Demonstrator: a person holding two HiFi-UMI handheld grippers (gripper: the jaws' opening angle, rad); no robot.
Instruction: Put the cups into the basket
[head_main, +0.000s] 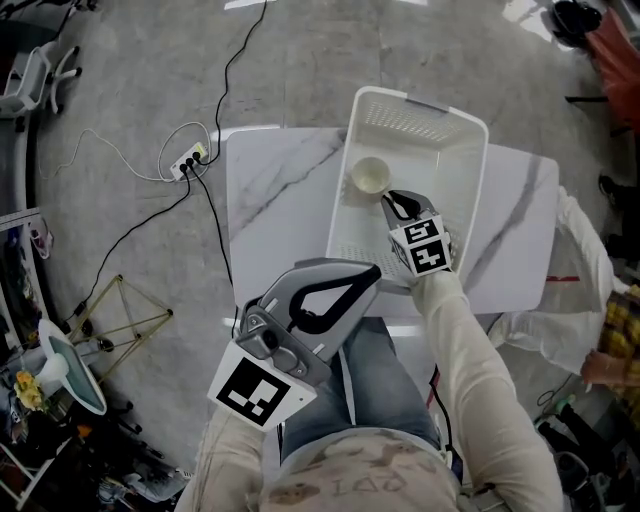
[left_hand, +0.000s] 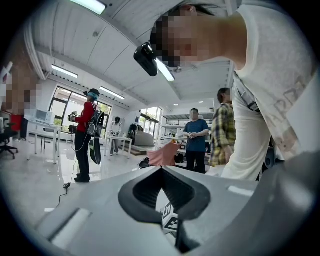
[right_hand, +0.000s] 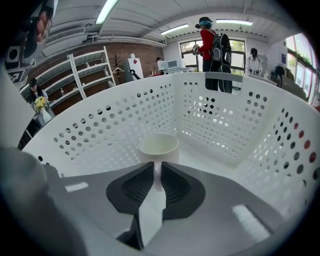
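The step in hand is setting down: the cup (head_main: 370, 177) stands upright on the floor of the basket (head_main: 462, 160), toward its upper left part in the head view. The right gripper (head_main: 390, 199) reaches inside the basket. In its own view the jaws are clenched on a thin white strip at the cup's near side, apparently its handle. The next move, as I judge it, calls for releasing that grip and lifting straight up, so the cup is not tipped or dragged against the perforated walls.

The left gripper (head_main: 372, 270) hangs at lower centre of the frame, off the table (head_main: 270, 190), jaws closed on nothing. Only 1 cup shows, and none waits on the marble top. A power strip (head_main: 187, 160) with cables lies on the floor at upper left, well clear
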